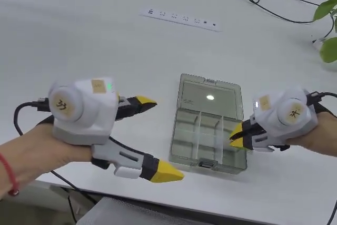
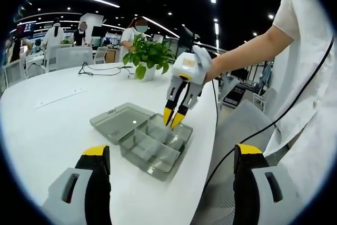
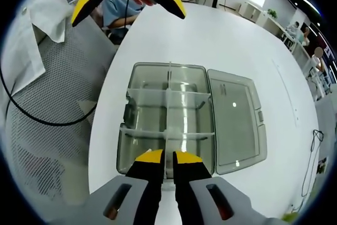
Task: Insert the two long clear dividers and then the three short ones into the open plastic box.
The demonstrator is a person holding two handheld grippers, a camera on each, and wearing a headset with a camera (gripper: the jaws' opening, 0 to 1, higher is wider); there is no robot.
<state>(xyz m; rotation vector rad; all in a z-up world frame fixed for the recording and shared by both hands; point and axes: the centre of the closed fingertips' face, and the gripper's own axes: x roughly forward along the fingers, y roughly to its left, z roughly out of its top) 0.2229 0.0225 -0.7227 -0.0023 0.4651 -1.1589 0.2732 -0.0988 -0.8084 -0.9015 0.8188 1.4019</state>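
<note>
Near front edge of white desk (image 1: 105,40), head view: open plastic box (image 1: 177,142), lid (image 1: 210,96) laid flat on far side. Inside, clear dividers (image 1: 199,133) standing, splitting tray into compartments; exact count hard to tell. Well left of box, left gripper (image 1: 157,136), fingers spread wide, holding nothing. At box's right edge, right gripper (image 1: 237,136), tips over tray, fingers drawn nearly together. Far back, power strip (image 1: 181,18), well apart.

Left gripper view: own fingers (image 2: 95,157) wide apart and empty, aimed at box (image 2: 152,166) from some way off. Beyond, right gripper (image 2: 172,118) pointing down just above box's far side, tips close together; cannot tell if touching a divider.

Right gripper view: looking straight down on box (image 3: 122,151). Two cross dividers (image 3: 184,92) plus one centre line running lengthwise, apparently seated in wall slots. Own fingers (image 3: 150,157) with slim gap, nothing clearly pinched; hard to rule out thin clear plastic there. Up top, left gripper (image 3: 129,10), spread.

Handling, as judgement: dividers light, thin, stiff, probably slippery, apt to flex or crack if squeezed mid-span. Best pinched on top edge near middle, kept upright, lowered straight into slots, pressed gently. Box light too, likely to skid on desk; brace a wall with free gripper.
</note>
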